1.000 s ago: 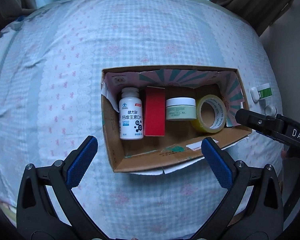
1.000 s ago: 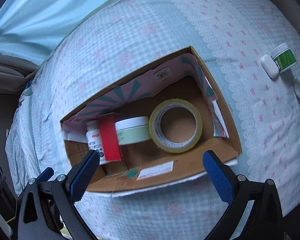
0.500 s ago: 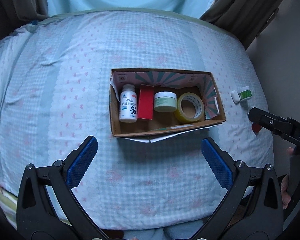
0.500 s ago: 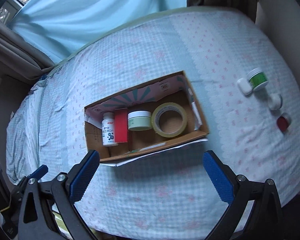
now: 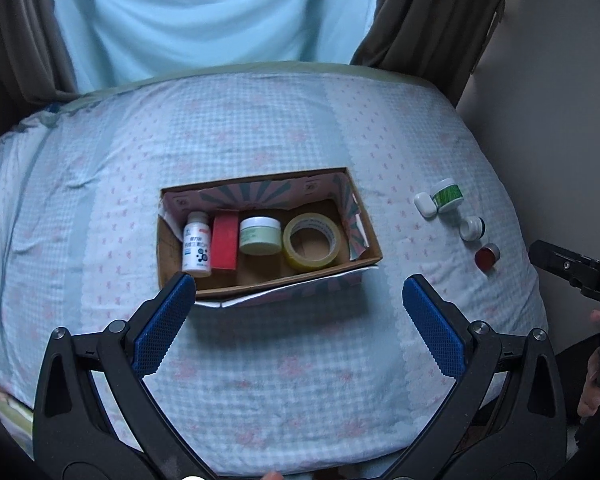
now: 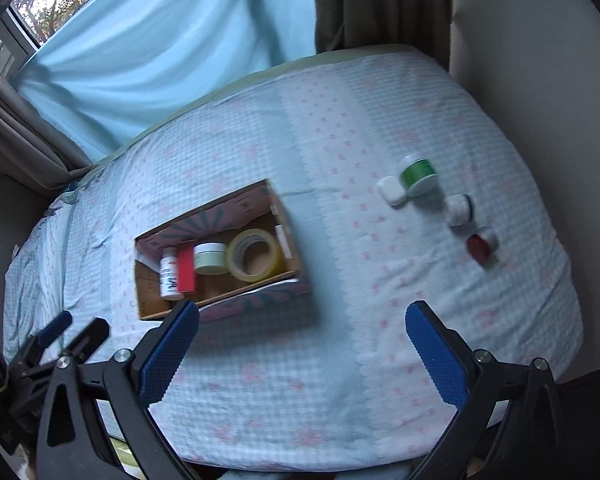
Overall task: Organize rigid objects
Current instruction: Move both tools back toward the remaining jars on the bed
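An open cardboard box sits mid-bed. It holds a white pill bottle, a red box, a pale green jar and a tape roll. To its right on the sheet lie a white case, a green-labelled jar, a small white jar and a red-lidded jar. My left gripper is open and empty, near and above the box's front. My right gripper is open and empty, well short of the loose jars.
The bed has a blue checked sheet and falls away at the near and right edges. A light blue curtain hangs behind it and a wall stands on the right. The right gripper's body shows at the left view's right edge.
Both grippers have pulled back and up from the box, so the whole bed now shows. The right one has swung rightward, bringing the loose jars further into view. Nothing was grasped.
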The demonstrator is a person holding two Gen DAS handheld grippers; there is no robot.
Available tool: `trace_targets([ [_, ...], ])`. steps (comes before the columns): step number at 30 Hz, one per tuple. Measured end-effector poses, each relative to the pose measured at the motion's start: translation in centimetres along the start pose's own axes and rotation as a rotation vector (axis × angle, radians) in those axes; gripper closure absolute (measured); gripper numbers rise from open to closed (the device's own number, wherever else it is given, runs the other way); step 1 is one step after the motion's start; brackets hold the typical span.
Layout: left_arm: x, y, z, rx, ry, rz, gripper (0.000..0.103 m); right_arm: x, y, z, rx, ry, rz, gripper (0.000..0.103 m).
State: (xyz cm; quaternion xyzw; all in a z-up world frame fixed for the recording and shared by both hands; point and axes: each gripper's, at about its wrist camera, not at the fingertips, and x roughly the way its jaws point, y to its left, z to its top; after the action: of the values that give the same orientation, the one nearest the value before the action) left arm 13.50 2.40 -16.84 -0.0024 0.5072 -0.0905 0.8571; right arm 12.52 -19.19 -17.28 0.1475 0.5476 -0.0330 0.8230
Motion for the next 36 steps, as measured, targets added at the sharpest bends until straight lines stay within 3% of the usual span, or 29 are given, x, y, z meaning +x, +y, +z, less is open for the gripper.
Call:
trace_targets([
  [5, 0.5, -7.2, 0.5, 0.016, -0.017, 0.032, 0.0, -0.9, -6.5, 0.8, -0.058, -0.023, -0.045, 0.0],
  [10, 1.9, -14.7, 1.5, 0.057, -0.035, 0.003, 0.0, -0.8, -12.7, 2.1, -0.117, -0.03, -0.043, 0.0],
  [18, 6.0, -24.2, 4.6, 0.162, 0.008, -0.122, 0.0, 0.5, -20.1, 4.0, -0.131, -0.026, -0.035, 0.0],
  [26, 14.1, -30.2, 8.0, 0.345, 0.125, -0.173, 0.0, 3.6, -23.1, 5.1, -0.171, -0.057, -0.062, 0.0],
  [32, 22.4, -32.3, 9.8, 0.445, 0.267, -0.183, 0.0, 8.2, -24.5, 5.4, -0.176, 0.006, -0.078, 0.0],
  [36, 27.2, -33.2, 10.2, 0.515, 0.321, -0.163, 0.0, 11.4, -25.1, 5.5, -0.185, 0.051, -0.089, 0.0],
])
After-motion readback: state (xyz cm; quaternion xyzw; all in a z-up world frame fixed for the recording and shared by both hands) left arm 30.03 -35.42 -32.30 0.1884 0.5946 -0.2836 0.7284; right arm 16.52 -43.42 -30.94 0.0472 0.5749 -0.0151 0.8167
